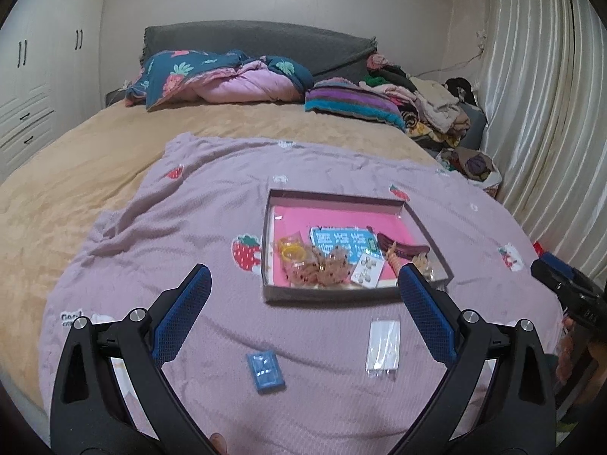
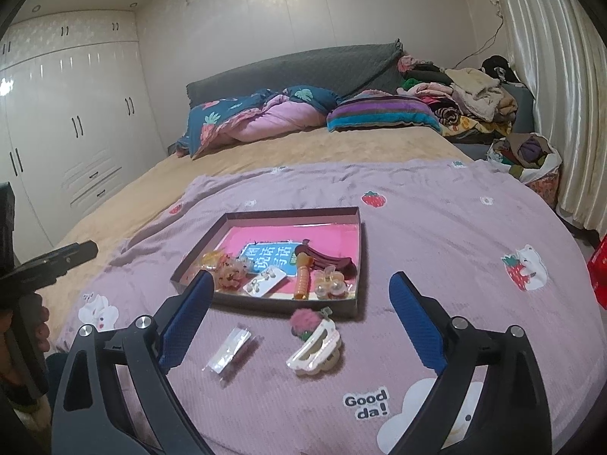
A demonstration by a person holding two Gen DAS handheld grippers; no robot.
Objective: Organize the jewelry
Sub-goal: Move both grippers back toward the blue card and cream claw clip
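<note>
A: Noted both tools spread wide with nothing between the fingers. Left gripper (image 1: 303,284) hung above the lilac strawberry blanket (image 1: 189,197), short of the shallow tray (image 1: 341,294). Right gripper (image 2: 299,292) hung likewise on its side.

B: Where did the jewelry sit?

A: Most of it lay in the tray on the pink liner: yellow rings (image 1: 293,253), a carded earring set (image 1: 366,271), a dark red hair clip (image 2: 328,261), an orange comb-like piece (image 2: 301,284). Still out on the blanket: a small blue packet (image 1: 265,372), a clear sachet (image 1: 384,343), a white claw clip (image 2: 315,349) and a pink pom-pom clip (image 2: 305,320) touching it.

B: Risks?

A: My judgement: the flat sachet and packet lay flush on soft cloth, so fingers could pinch the blanket with them, or drag a fold and shift the tray. The claw clip and pom-pom touched; lifting one could pull the other along. A careless drop could scatter what was already in the tray.

B: Unclear?

A: Sachet contents unreadable. The mesh bundle (image 1: 334,265) in the tray was too tangled to name. Claw clip and pom-pom were out of the left view.
</note>
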